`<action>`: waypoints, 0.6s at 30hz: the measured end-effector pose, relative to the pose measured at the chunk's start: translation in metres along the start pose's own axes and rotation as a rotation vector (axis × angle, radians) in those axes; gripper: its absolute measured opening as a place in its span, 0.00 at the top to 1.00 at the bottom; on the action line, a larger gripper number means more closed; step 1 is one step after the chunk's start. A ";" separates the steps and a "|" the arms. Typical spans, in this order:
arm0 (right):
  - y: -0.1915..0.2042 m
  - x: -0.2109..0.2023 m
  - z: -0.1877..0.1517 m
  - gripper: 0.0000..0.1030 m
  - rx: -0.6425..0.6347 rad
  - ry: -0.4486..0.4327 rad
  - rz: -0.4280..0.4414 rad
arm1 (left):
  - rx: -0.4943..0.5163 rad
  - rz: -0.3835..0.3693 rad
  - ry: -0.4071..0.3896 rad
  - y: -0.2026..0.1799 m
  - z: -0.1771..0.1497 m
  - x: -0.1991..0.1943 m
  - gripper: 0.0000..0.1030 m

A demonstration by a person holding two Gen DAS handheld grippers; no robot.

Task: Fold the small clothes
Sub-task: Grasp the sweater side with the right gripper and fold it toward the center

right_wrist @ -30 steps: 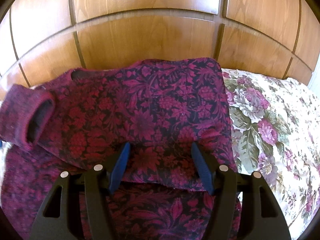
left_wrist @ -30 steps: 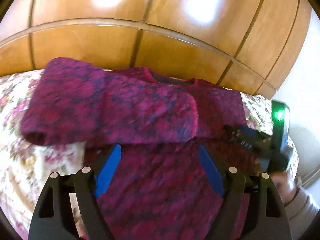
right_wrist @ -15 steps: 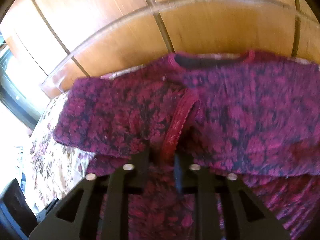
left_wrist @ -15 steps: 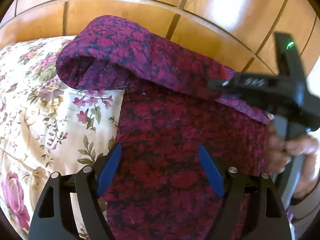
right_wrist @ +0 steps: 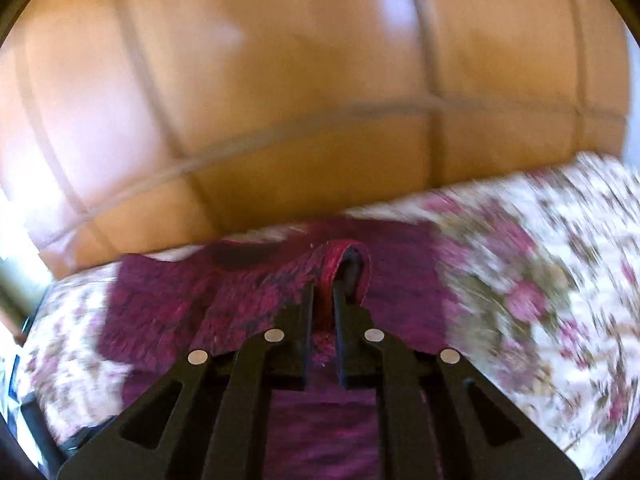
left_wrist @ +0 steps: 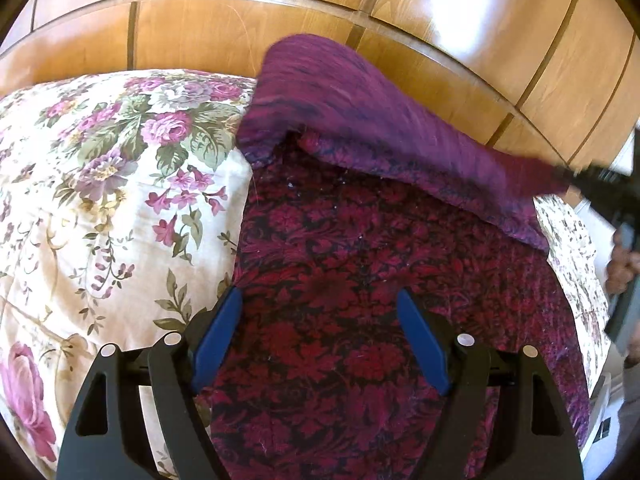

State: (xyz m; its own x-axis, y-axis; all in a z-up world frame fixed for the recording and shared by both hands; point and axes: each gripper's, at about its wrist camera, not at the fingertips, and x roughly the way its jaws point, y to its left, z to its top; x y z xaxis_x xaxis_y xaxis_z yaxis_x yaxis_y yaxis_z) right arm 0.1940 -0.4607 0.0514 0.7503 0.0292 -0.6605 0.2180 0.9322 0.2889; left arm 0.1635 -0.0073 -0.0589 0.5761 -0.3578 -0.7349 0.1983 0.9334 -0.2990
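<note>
A home bedroom: a bed (left_wrist: 100,208) under a floral bedspread fills the view from 6 to 9 o'clock, and glossy wooden wardrobe panels (left_wrist: 224,28) rise at 12 o'clock.

Left gripper (left_wrist: 318,344): two matte black, triangulated finger frames with cut-out windows, each fitted with a blue inner pad (left_wrist: 218,338) and round silver rivets. Right gripper (right_wrist: 325,304): identical black frames with four silver rivets, its pads dark and narrow. A hand (left_wrist: 622,266) appears blurred at the frame edge.
</note>
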 end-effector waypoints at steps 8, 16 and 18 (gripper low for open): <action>-0.032 0.026 -0.038 0.93 0.023 0.064 -0.127 | -0.016 -0.018 0.004 0.003 0.014 -0.011 0.24; -0.038 0.004 -0.033 0.64 0.025 0.018 -0.133 | -0.087 0.026 -0.116 0.037 0.073 -0.032 0.28; -0.036 -0.011 -0.029 0.60 0.012 -0.022 -0.126 | -0.045 0.044 -0.144 0.033 0.088 -0.031 0.34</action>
State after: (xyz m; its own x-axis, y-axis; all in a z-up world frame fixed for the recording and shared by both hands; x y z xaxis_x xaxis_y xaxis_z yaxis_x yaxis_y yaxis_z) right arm 0.1594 -0.4840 0.0281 0.7300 -0.0957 -0.6767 0.3189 0.9235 0.2134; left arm 0.2221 0.0375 0.0076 0.6921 -0.3057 -0.6539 0.1360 0.9449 -0.2978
